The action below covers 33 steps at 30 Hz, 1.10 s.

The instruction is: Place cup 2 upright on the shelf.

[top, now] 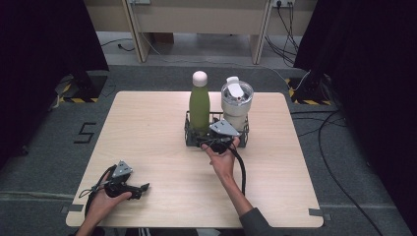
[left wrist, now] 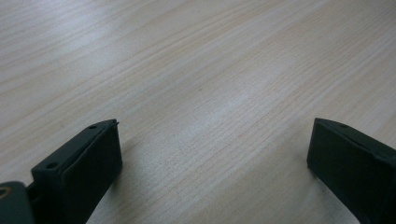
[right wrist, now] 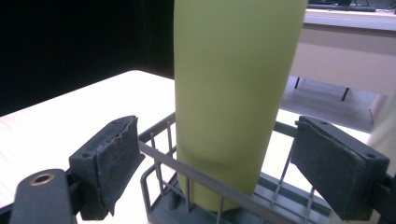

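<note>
Right claw (top: pixel 212 141) was wide apart, with nothing held between its two black pads. It sat at the near side of the wire basket (top: pixel 189 129), low down by the rim. The green bottle (right wrist: pixel 236 93) stood straight up in the basket, right in front of this claw. In the right gripper view, the bottle rose between the two pads, a little past them, with the wire rim of the basket (right wrist: pixel 196 175) crossing in front of its bottom. So the bottle was tall and upright, and the claw faced its lower part from the side. The pads were not touching it yet.

A white cup (top: pixel 236 102) with a lid stood just beside the bottle, in the same basket, on the claw's right.

The left claw (top: pixel 142 188) was far from the basket, near the front corner of the table (top: pixel 147 123). It was wide apart too, over bare wood (left wrist: pixel 210 84), holding nothing.

The right claw was much nearer to the bottle. I think it would need to go forward a little and then close on the bottle's sides, keeping above the wire rim.
</note>
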Available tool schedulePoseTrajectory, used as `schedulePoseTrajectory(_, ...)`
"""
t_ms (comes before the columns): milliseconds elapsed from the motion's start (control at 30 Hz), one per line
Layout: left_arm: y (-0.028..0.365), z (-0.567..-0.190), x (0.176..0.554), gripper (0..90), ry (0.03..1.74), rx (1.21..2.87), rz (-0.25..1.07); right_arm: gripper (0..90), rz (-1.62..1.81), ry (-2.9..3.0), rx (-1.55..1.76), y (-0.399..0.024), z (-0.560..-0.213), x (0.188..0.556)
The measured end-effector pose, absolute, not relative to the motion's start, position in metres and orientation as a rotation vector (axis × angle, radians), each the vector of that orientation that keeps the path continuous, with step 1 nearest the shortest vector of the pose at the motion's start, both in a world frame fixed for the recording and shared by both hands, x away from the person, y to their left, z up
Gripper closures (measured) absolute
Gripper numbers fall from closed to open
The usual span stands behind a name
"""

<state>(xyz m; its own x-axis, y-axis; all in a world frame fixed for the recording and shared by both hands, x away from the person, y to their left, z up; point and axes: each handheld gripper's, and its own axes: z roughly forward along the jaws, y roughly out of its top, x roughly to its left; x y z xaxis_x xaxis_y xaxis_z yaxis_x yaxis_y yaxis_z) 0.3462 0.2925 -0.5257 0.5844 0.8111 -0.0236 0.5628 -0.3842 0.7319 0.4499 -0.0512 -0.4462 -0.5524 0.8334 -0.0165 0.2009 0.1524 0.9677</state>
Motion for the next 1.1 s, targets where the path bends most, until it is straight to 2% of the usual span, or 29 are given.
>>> schedulePoseTrajectory(600,0.293,-0.526,0.346,2.2,1.093,2.096,0.446,15.3,1.500,1.908,0.944,-0.071,-0.446,0.411)
schedulePoseTrajectory(1100,0.293,-0.526,0.346,2.3,1.092,2.097,0.447,15.2,1.487,1.953,0.931,-0.077,-0.453,0.399)
